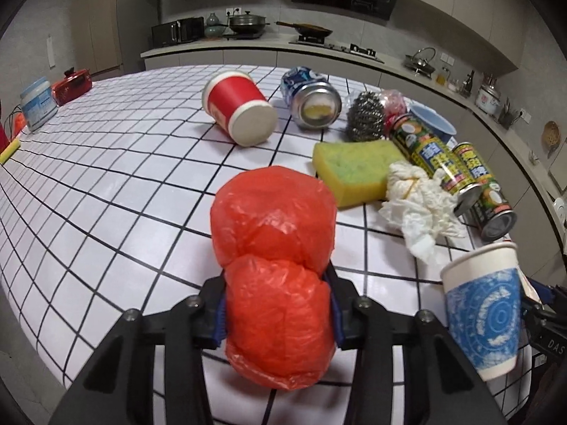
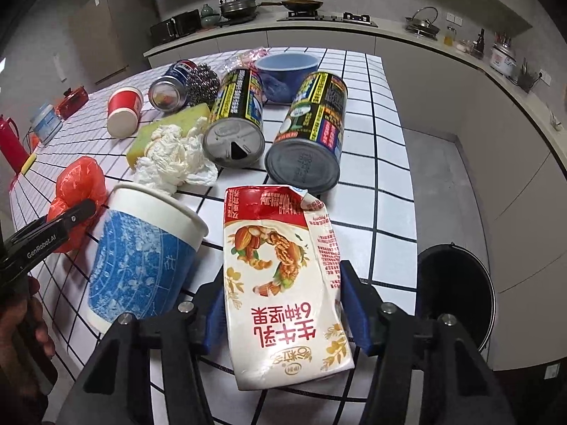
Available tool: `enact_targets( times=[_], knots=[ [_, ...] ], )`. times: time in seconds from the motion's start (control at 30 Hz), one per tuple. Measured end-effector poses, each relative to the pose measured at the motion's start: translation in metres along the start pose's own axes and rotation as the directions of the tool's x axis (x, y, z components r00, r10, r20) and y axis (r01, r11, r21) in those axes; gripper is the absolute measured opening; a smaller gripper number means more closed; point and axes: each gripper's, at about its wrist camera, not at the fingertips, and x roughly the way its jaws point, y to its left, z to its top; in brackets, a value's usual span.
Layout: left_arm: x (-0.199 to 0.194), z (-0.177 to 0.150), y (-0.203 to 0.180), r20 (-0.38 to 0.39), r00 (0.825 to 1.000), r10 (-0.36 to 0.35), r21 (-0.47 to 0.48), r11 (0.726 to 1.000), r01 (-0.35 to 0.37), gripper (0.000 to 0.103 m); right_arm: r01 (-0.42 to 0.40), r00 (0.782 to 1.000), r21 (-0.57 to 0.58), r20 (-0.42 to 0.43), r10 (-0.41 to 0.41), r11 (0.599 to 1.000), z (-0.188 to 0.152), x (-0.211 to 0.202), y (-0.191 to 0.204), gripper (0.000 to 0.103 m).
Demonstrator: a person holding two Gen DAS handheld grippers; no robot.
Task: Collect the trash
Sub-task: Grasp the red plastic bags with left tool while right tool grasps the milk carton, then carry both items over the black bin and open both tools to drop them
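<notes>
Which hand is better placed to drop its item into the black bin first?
Right. The right tool grips the milk carton, and the black bin sits just beside it. The left tool, squeezing the red bag, is farther away.

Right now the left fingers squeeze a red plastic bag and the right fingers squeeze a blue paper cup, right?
Not quite. The right fingers squeeze the milk carton, as the right wrist view shows; the blue paper cup stands free beside it. The left fingers do squeeze the red plastic bag.

Tiled table (image 1: 106, 177) lies open leftward; cans (image 2: 308, 131), tissue (image 2: 173, 156) crowd the right.
</notes>
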Motion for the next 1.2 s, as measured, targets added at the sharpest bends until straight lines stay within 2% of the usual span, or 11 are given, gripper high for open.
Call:
enact_targets(
  times=[0.27, 0.53, 0.7, 0.93, 1.07, 1.2],
  knots=[
    [-0.031, 0.0, -0.016, 0.037, 0.999, 0.005, 0.004, 1.0, -0.006, 0.045, -0.028, 0.998, -0.009, 0.053, 0.028, 1.0, 0.005, -0.023, -0.006, 0.059],
    [-0.059, 0.002, -0.065, 0.073, 0.997, -0.023, 0.04, 0.999, 0.02, 0.045, -0.038, 0.994, 0.005, 0.1, 0.037, 0.999, 0.005, -0.053, -0.038, 0.059],
    [-0.07, 0.002, -0.105, 0.086, 0.995, -0.056, 0.078, 0.996, 0.049, 0.045, -0.027, 0.993, 0.034, 0.12, 0.023, 0.999, -0.002, -0.072, -0.077, 0.059],
    [-0.077, -0.007, -0.179, 0.079, 0.989, -0.129, 0.15, 0.982, 0.116, 0.045, 0.011, 0.991, 0.089, 0.134, -0.023, 0.996, -0.018, -0.098, -0.141, 0.059],
    [-0.074, -0.017, -0.222, 0.054, 0.983, -0.175, 0.191, 0.968, 0.162, 0.045, 0.044, 0.991, 0.125, 0.124, -0.059, 0.991, -0.032, -0.106, -0.185, 0.059],
    [-0.063, -0.034, -0.271, -0.007, 0.974, -0.229, 0.233, 0.946, 0.224, 0.045, 0.067, 0.993, 0.119, 0.089, -0.078, 0.991, -0.049, -0.101, -0.225, 0.059]
  ],
)
